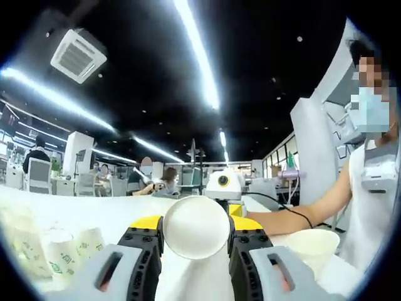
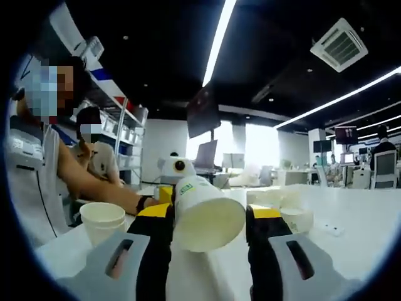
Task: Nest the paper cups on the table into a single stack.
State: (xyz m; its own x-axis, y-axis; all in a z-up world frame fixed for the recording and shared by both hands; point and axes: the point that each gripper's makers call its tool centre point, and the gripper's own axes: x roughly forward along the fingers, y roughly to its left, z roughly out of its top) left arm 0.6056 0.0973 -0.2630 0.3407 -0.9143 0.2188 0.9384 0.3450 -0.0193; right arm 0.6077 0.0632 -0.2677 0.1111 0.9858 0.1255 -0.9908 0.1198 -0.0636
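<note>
My left gripper (image 1: pixel 196 233) is shut on a white paper cup (image 1: pixel 195 226) whose round end faces the camera. Just past it, my right gripper (image 1: pixel 233 210) shows its yellow tips. My right gripper (image 2: pixel 210 221) is shut on a white paper cup with green print (image 2: pixel 203 213), held tilted on its side. The left gripper (image 2: pixel 161 195) faces it from close behind. A short stack of cups (image 1: pixel 313 244) (image 2: pixel 100 219) stands on the white table (image 2: pixel 351 219). More printed cups (image 1: pixel 69 251) (image 2: pixel 291 213) stand loose further along.
A person in a white vest (image 1: pixel 376 182) (image 2: pixel 31 169) stands at the table edge with an arm (image 1: pixel 319 204) reaching in. Another person (image 2: pixel 100 160) sits behind. Desks, chairs and several people fill the office beyond.
</note>
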